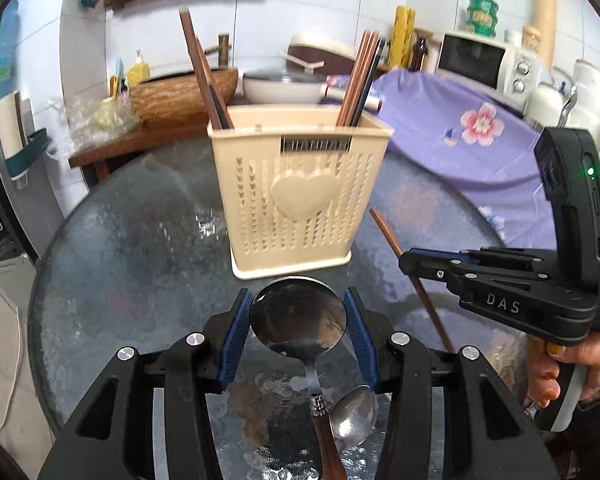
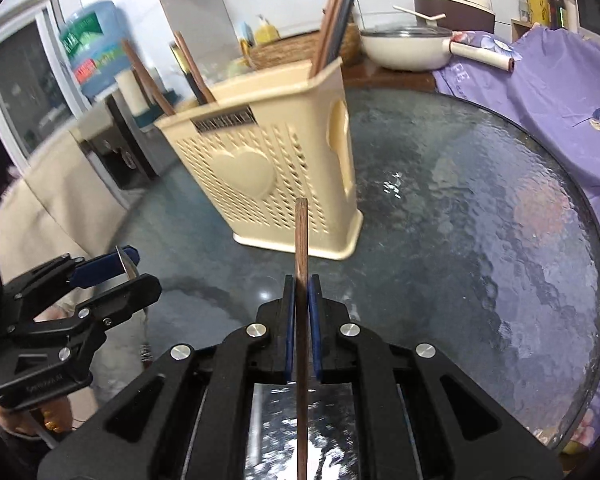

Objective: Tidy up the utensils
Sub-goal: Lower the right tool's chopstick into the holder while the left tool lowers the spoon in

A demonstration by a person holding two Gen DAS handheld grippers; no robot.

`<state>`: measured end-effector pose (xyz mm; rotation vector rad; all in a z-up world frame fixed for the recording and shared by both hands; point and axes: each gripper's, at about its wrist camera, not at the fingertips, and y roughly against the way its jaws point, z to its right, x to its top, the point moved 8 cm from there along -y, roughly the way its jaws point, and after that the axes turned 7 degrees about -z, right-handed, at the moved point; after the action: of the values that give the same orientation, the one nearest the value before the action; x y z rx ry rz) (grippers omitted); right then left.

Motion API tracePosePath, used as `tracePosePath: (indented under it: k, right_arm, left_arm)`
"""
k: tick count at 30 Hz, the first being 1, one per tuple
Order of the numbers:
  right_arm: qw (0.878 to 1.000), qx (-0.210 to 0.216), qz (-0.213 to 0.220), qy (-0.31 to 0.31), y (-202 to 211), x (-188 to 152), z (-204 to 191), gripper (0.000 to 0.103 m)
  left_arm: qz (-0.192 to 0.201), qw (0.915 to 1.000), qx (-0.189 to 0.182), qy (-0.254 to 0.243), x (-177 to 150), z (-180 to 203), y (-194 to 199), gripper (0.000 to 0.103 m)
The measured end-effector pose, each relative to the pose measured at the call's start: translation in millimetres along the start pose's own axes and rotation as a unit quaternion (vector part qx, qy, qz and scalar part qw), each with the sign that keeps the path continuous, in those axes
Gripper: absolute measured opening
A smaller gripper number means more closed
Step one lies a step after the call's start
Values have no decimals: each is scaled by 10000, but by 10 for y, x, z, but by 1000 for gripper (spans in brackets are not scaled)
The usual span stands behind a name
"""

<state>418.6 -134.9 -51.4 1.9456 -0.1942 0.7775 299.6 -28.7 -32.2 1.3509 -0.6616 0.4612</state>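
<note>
Left wrist view: the left tongs (image 1: pixel 298 322) clamp a ladle (image 1: pixel 298 318) by its bowl at lower centre; the right tongs (image 2: pixel 301 312) pinch a chopstick (image 2: pixel 301 264). Lift both above the beige utensil holder (image 1: pixel 296 196) at centre frame, then lower each handle-first into a free compartment.

Cream heart-perforated utensil holder (image 1: pixel 300 196), brown chopstick (image 2: pixel 301 248), silver spoon (image 1: pixel 298 316), purple flowered cloth (image 1: pixel 452 120).

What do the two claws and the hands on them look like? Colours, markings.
Both are black plastic with blue pads and silver pivot bolts. The right claw carries white "DAS" lettering, a lit green LED and a pale handle. The left claw has small faint lettering on its body. The hand on the right one has orange-painted nails.
</note>
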Motion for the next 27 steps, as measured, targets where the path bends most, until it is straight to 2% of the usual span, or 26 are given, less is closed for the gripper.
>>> tracePosePath:
  k: [9, 15, 27]
  right_arm:
    - [9977, 571, 354, -4, 461, 2, -176, 7]
    - [9961, 647, 600, 97, 725, 19, -243, 7]
    - [9925, 752, 910, 306, 1030, 132, -383, 7]
  left_arm:
    - [303, 9994, -166, -55, 60, 84, 315, 46]
    - [353, 9988, -338, -15, 70, 123, 409, 46]
    - [601, 9975, -369, -102, 232, 181, 615, 46]
